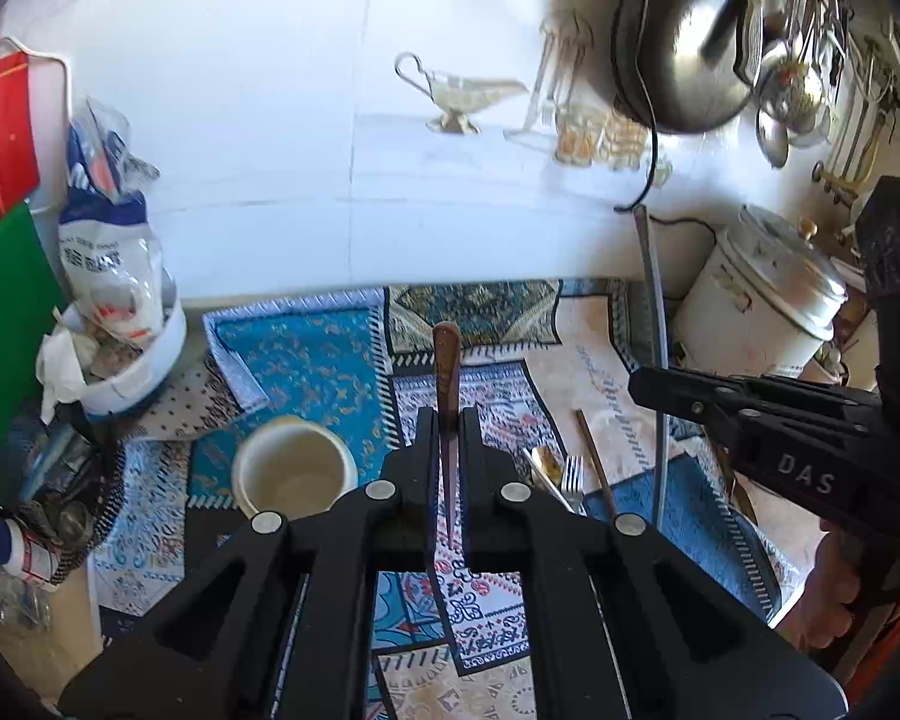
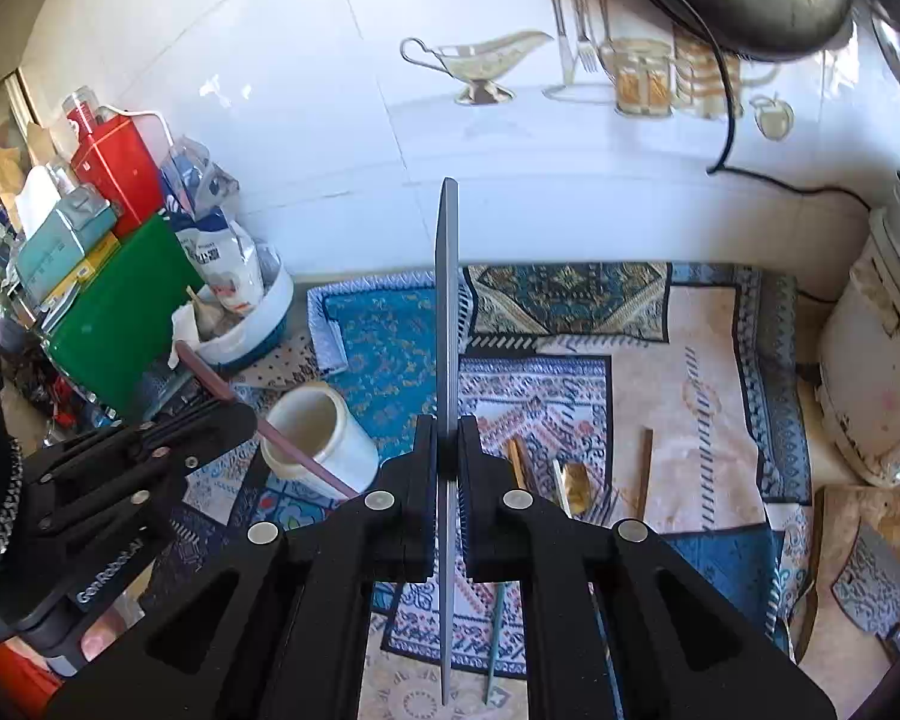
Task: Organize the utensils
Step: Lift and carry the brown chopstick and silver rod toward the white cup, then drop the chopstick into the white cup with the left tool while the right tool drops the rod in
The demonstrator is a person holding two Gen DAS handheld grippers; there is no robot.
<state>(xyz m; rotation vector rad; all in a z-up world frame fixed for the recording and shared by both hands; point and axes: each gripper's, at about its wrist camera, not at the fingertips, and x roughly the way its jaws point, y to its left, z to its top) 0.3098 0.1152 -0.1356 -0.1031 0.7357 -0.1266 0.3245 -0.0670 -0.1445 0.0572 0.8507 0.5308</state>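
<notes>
Left wrist view looks down the left gripper (image 1: 448, 420), whose two black fingers are pressed together on a thin brown-handled utensil (image 1: 447, 372); its rounded wooden end sticks up past the fingertips and its narrow shaft runs back between the jaws. Which kind of utensil it is cannot be told. Just to the left of the fingers, lower on the patterned cloth (image 1: 306, 354), stands an empty cream cup (image 1: 294, 468), upright with its mouth open. To the right of the fingers a fork (image 1: 572, 474) and a wooden stick (image 1: 594, 456) lie on the cloth. At the right edge a hand (image 1: 828, 594) holds the right gripper (image 1: 636, 381), which is clamped on a long flat grey utensil (image 1: 654, 312) standing nearly upright. From the right wrist view, the right gripper (image 2: 448, 438) has its jaws closed tight on that grey utensil (image 2: 448, 300), seen edge-on, rising above the fingertips. The left gripper (image 2: 234, 408) appears at the left with its brown-handled utensil (image 2: 210, 375) slanting across the rim of the cream cup (image 2: 318, 438). A white rice cooker (image 2: 876, 372) sits at the right, against the white tiled wall (image 2: 270, 90).
</notes>
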